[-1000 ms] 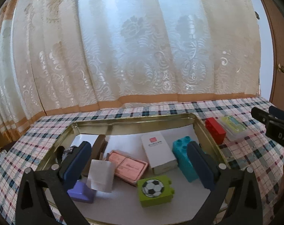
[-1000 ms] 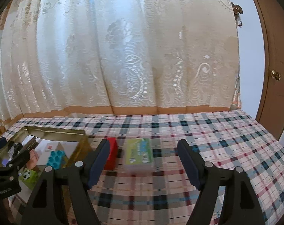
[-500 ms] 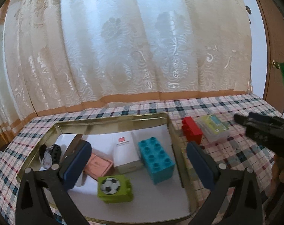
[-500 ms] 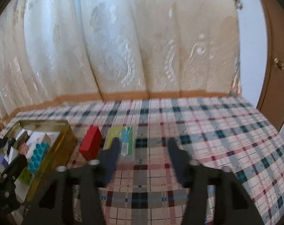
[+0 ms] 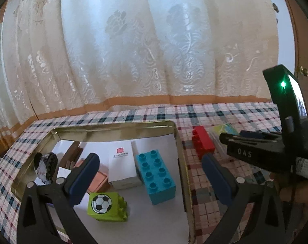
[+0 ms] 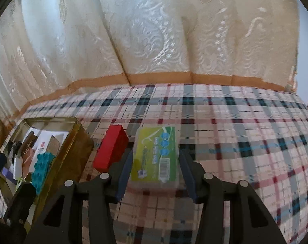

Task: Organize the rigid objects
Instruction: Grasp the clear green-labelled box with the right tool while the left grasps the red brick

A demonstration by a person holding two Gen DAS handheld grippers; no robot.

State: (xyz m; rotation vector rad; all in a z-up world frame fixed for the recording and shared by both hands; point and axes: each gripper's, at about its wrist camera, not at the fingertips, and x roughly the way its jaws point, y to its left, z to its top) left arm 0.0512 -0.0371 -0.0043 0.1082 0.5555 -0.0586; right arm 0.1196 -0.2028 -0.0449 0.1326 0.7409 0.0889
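Note:
A clear plastic case with a green label [image 6: 158, 156] lies on the plaid tablecloth; it also shows in the left wrist view [image 5: 225, 130]. My right gripper [image 6: 156, 170] is open, its two blue pads straddling the case on both sides with a small gap. A red brick [image 6: 111, 152] lies just left of the case, seen too in the left wrist view [image 5: 202, 144]. My left gripper [image 5: 149, 181] is open and empty, above the gold tin tray [image 5: 113, 127]. The tray holds a teal brick [image 5: 156, 174], a green football block [image 5: 105, 205] and a white box [image 5: 122, 162].
The tray [image 6: 68, 154] stands left of the red brick. It also holds a pink flat box [image 5: 97, 181] and a small black-and-white object [image 5: 45, 164]. A lace curtain [image 6: 154, 30] hangs behind the table. A wooden door [image 5: 304, 61] is at the right.
My right gripper has moved forward and down onto the clear case, narrowing until its pads straddle it. My left gripper has shifted right over the tray.

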